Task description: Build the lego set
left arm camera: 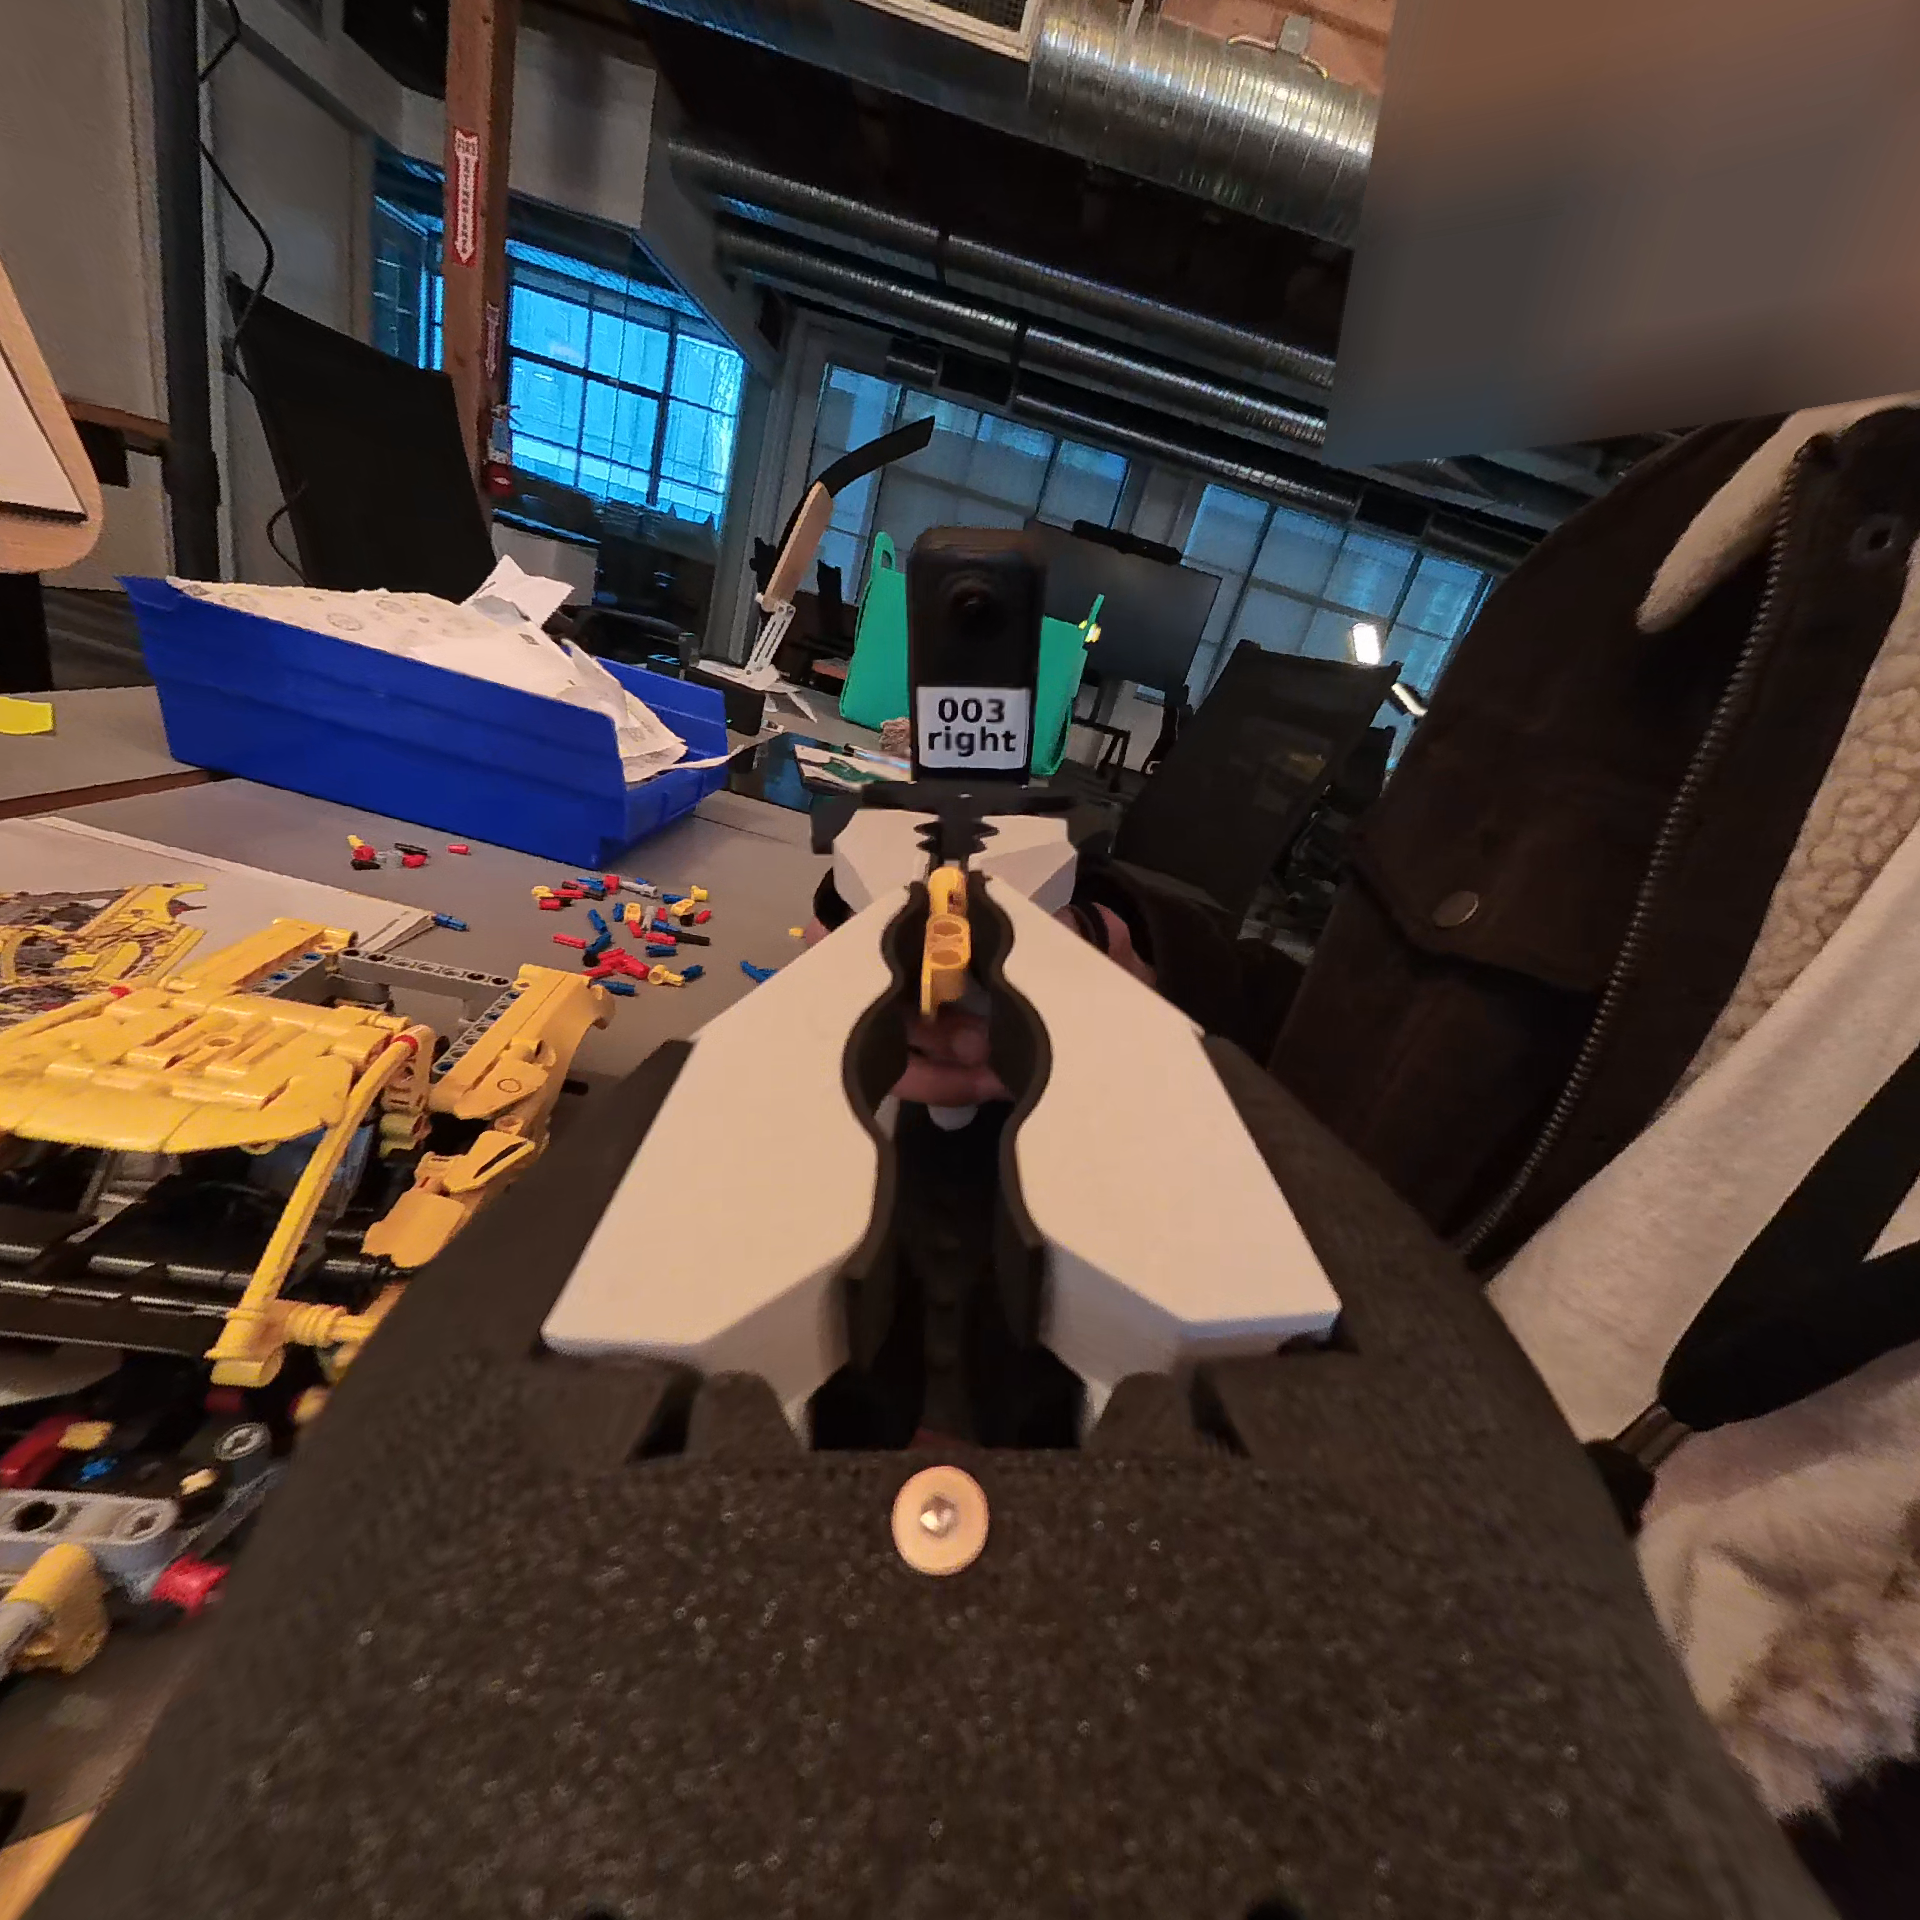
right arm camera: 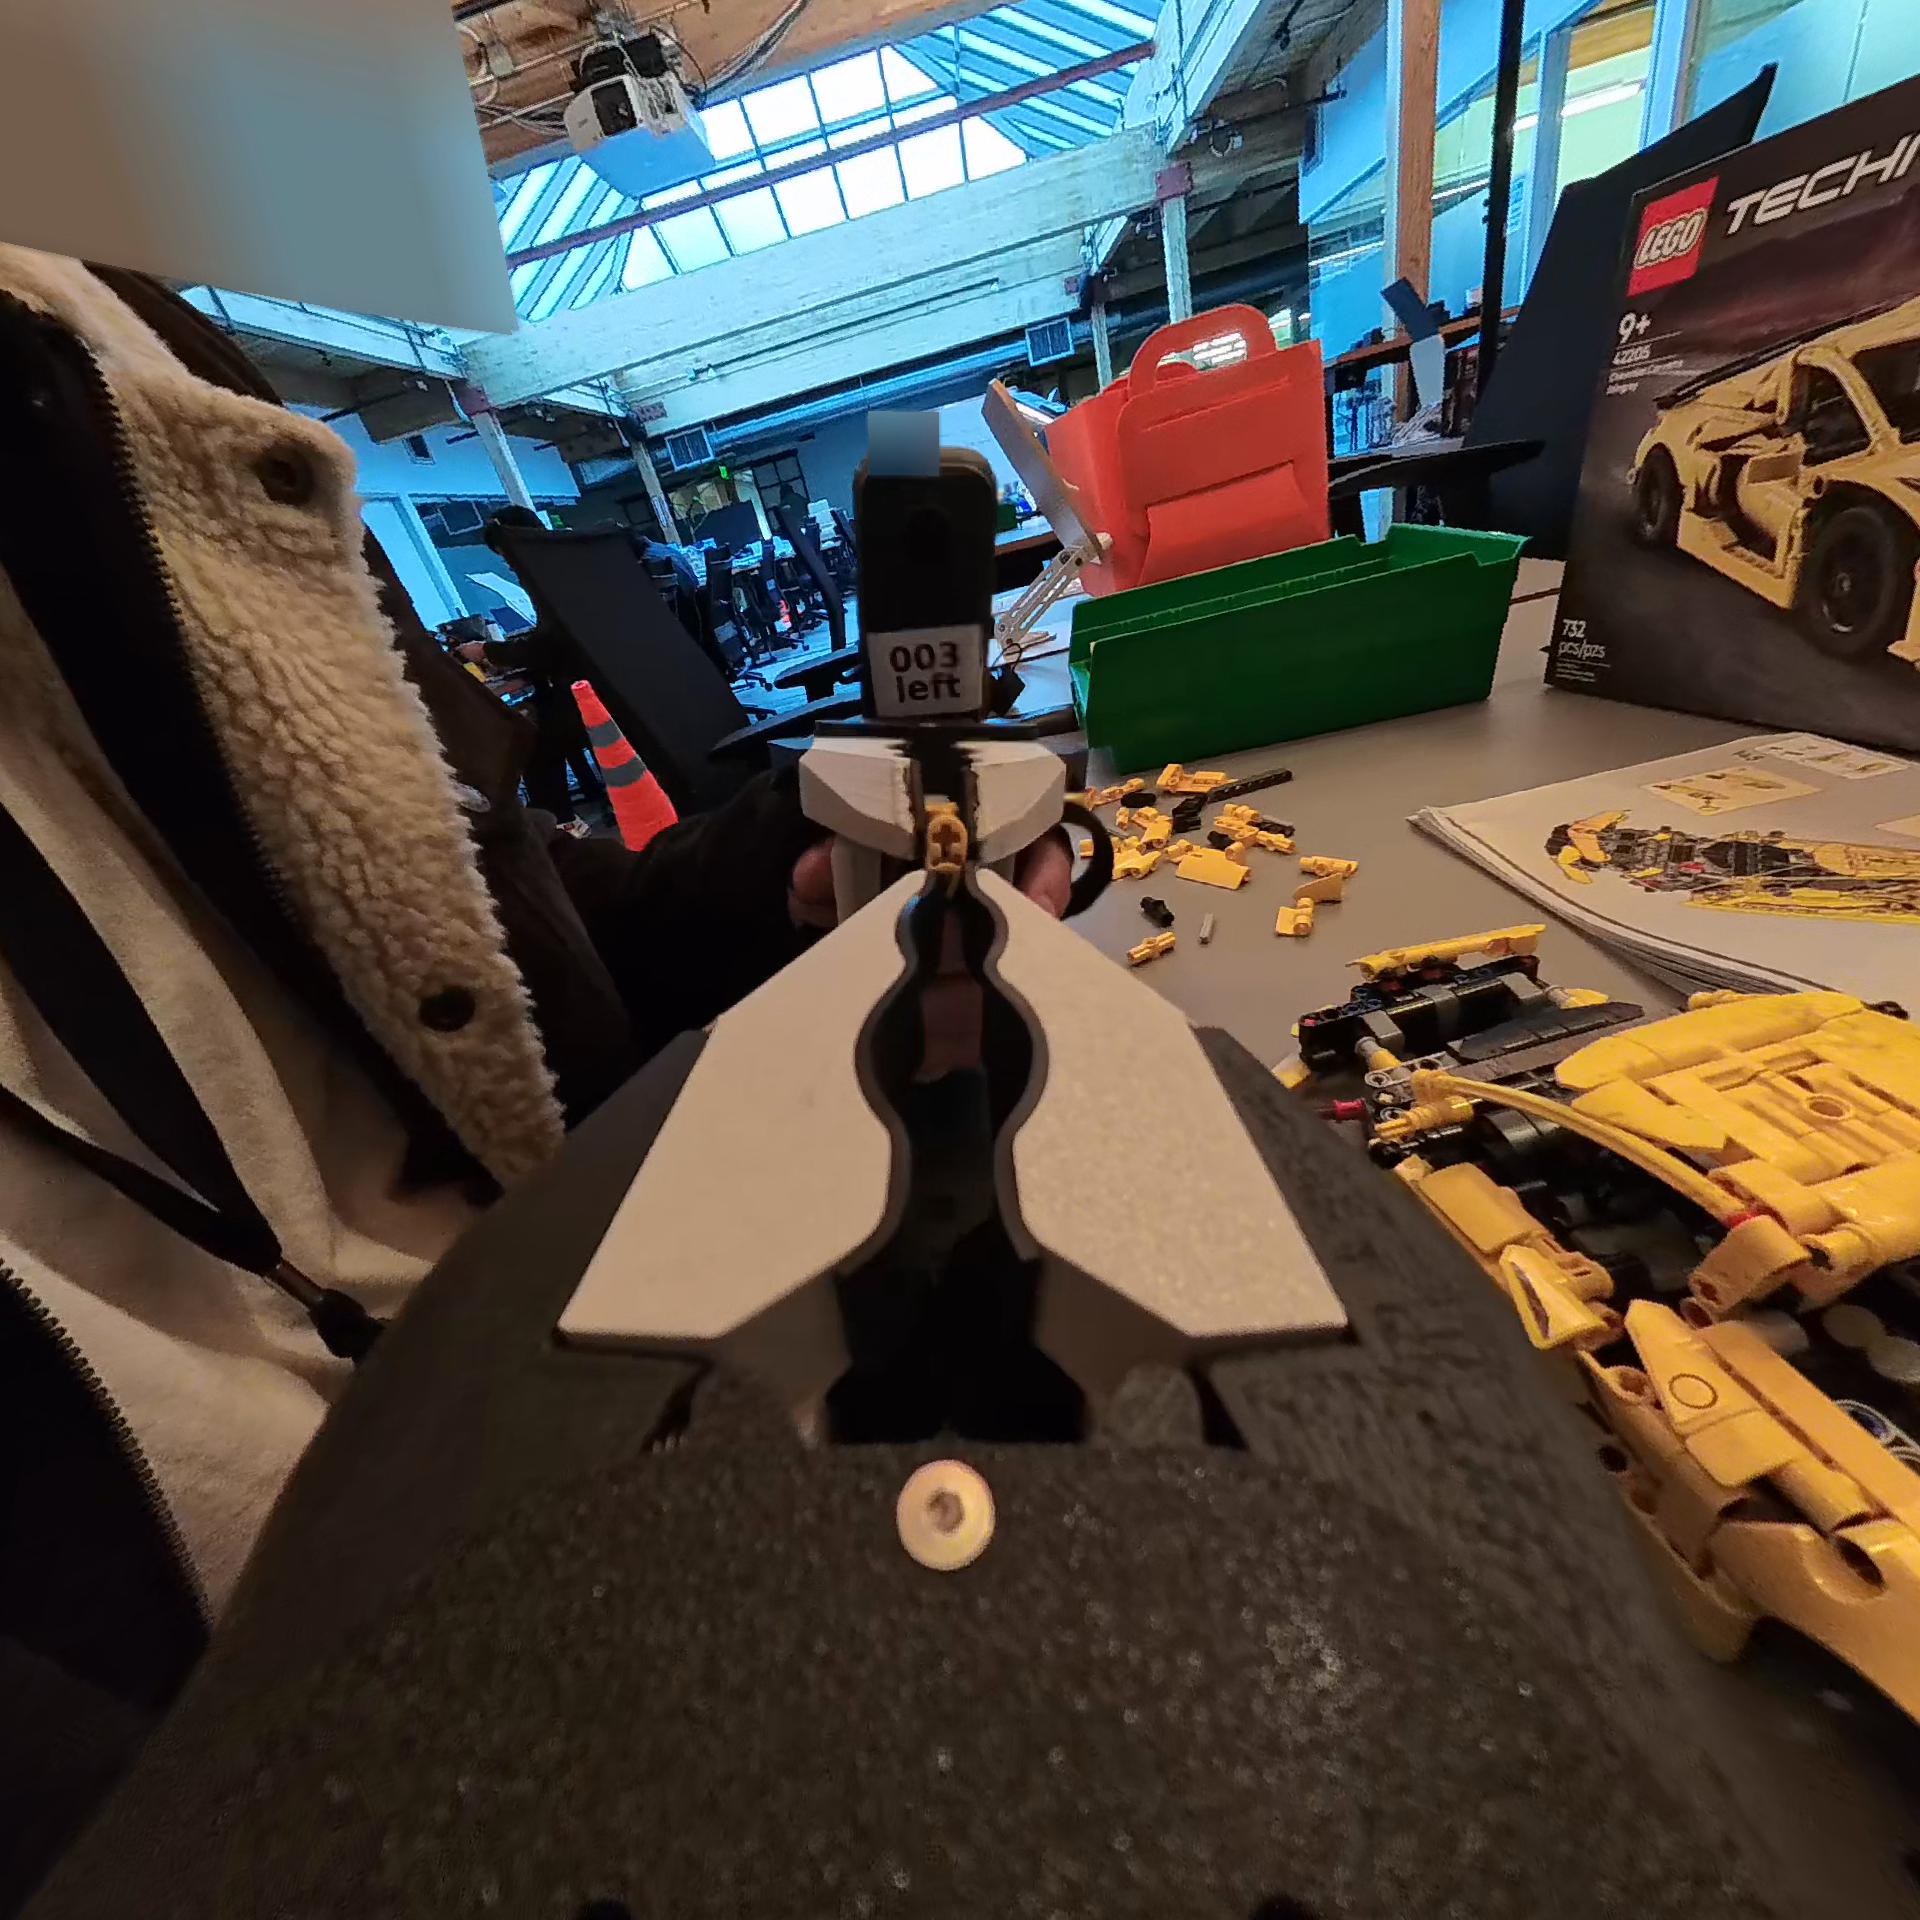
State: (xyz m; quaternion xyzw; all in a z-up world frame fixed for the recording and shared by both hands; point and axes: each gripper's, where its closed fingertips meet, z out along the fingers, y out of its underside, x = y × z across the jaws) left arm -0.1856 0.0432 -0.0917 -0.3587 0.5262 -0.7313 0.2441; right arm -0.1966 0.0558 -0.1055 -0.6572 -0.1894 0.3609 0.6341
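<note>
My left gripper (left arm camera: 948,935) is shut on a small yellow connector piece (left arm camera: 943,951) with round holes, held in the air above the table edge. My right gripper (left arm camera: 961,847) faces it tip to tip, and its closed fingers meet the far end of the same piece. In the right wrist view my right gripper (right arm camera: 943,896) is shut, and the yellow piece (right arm camera: 943,837) sits between it and the left gripper (right arm camera: 943,821). The part-built yellow lego car (left arm camera: 208,1060) lies on the table beside them. It also shows in the right wrist view (right arm camera: 1714,1143).
Loose small pieces (left arm camera: 623,925) lie behind the car, and yellow ones (right arm camera: 1216,842) lie near a green bin (right arm camera: 1288,644). A blue bin (left arm camera: 416,727) holds crumpled bags. The instruction booklet (right arm camera: 1714,852) and set box (right arm camera: 1766,416) are behind the car. A person's coat (left arm camera: 1558,935) is close by. The grippers are tip to tip, or close to it.
</note>
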